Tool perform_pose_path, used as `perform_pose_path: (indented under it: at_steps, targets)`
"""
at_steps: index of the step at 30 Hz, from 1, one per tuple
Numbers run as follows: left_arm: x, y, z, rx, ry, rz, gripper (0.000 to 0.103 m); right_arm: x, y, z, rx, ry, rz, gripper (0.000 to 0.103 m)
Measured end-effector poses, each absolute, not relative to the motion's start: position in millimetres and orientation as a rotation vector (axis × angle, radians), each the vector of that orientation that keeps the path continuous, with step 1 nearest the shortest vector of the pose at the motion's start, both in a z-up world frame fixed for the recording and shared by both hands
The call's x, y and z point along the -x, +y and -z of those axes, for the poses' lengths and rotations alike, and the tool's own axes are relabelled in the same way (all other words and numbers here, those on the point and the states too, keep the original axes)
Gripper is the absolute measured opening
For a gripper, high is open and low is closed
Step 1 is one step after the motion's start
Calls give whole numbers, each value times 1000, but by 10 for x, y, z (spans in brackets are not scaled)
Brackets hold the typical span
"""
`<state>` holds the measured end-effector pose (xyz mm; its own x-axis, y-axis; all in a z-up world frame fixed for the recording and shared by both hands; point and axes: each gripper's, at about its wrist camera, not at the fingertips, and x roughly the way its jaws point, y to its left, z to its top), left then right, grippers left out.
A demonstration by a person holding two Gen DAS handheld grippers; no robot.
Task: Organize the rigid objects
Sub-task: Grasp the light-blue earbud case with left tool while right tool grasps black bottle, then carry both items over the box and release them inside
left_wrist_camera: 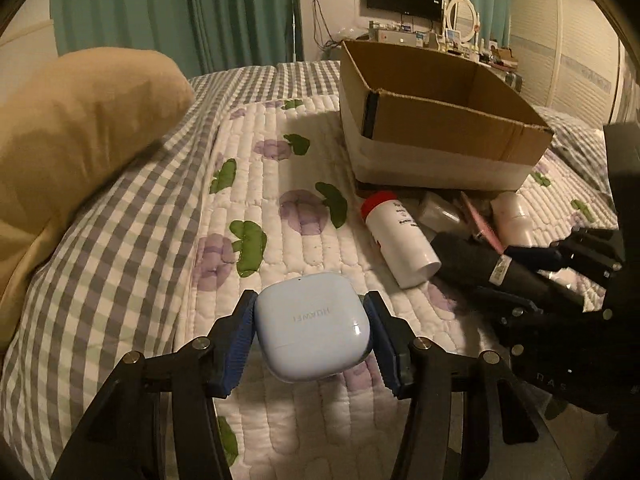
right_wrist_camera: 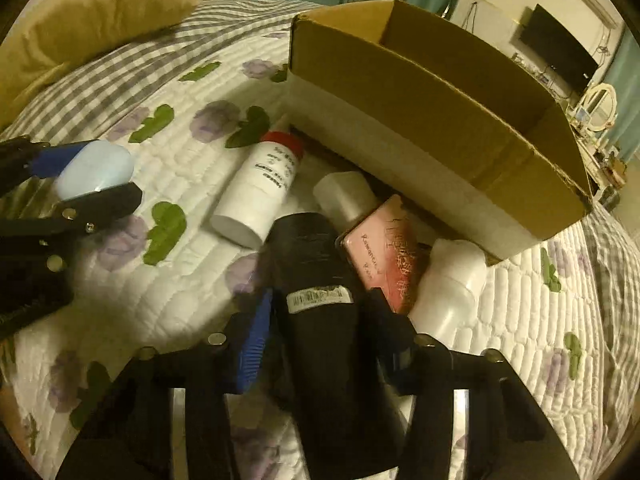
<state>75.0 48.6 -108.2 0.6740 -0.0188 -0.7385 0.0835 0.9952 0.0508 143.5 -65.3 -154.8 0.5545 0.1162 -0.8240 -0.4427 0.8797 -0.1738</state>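
Earbud case pinched in left gripper, flat sides.
Light, stiff, slick shell. Right gripper clamps black bottle mid-body.

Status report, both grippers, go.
Left gripper shut on blue earbud case. Right gripper shut on black bottle. Cardboard box open ahead, path unobstructed.

Between my left fingers sits a pale blue Huawei earbud case, lid shut, logo up. My right fingers clasp a black cylinder bearing a white barcode label. On the bed's quilt lie a white bottle with red cap, a pink box and two white containers, all on their sides before the open cardboard box.
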Motion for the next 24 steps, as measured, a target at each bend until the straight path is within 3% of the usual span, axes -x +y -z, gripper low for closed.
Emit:
perform_pose_path:
  at_steps: [12,24]
  targets:
    - [-547,367,732,-95,781,65,55,-1041,-775,1334,249,896,-374,42]
    - [-967,13,-167,-113,615,84,55,-1151,-1238,156,140,641,-328,42]
